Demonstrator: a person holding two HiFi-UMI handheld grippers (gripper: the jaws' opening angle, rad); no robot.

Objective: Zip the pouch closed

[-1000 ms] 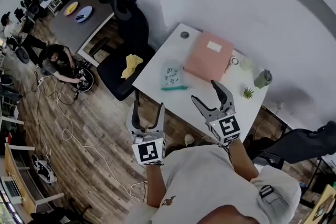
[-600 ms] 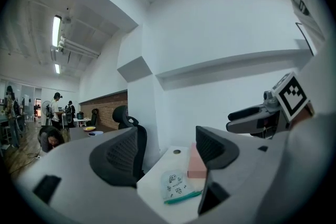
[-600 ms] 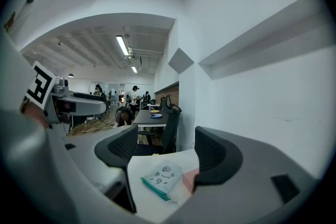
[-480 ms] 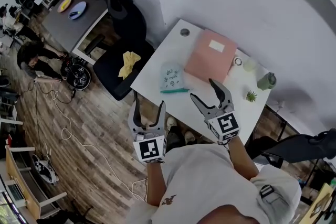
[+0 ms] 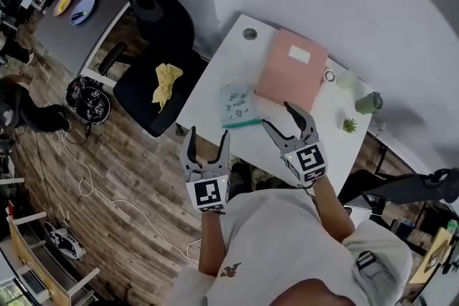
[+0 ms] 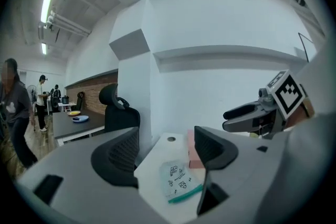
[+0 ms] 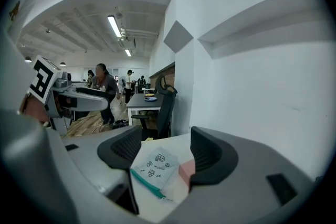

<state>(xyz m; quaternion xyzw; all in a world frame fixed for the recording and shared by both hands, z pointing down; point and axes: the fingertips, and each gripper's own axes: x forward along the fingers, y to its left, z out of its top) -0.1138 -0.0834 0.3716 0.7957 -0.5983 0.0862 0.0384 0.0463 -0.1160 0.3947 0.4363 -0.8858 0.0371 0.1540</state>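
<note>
Left hand-held gripper (image 5: 208, 136): jaws apart, just been closing, nothing between them; held short of the worktop's (image 5: 215, 89) near edge. Right hand-held gripper (image 5: 276, 115): likewise, over that edge.

Pouch (image 5: 237, 102): pale, printed, flat on the worktop beyond both; teal zip (image 5: 242, 124) runs left to right along its near side; contents indiscernible.

Pink box (image 5: 295, 72) just right of the pouch. Green cup (image 5: 368, 103) and small plant (image 5: 349, 125) at right. Black chair (image 5: 140, 93) at left, bearing yellow cloth (image 5: 166, 79).

Smooth white table (image 5: 221, 62), translucent plastic pouch (image 5: 237, 103), wood-plank floor (image 5: 115, 183).

right gripper (image 7: 164, 148), jaws just closing slightly, holds nothing; pouch (image 7: 156, 165) on table (image 7: 176, 189) ahead.
</note>
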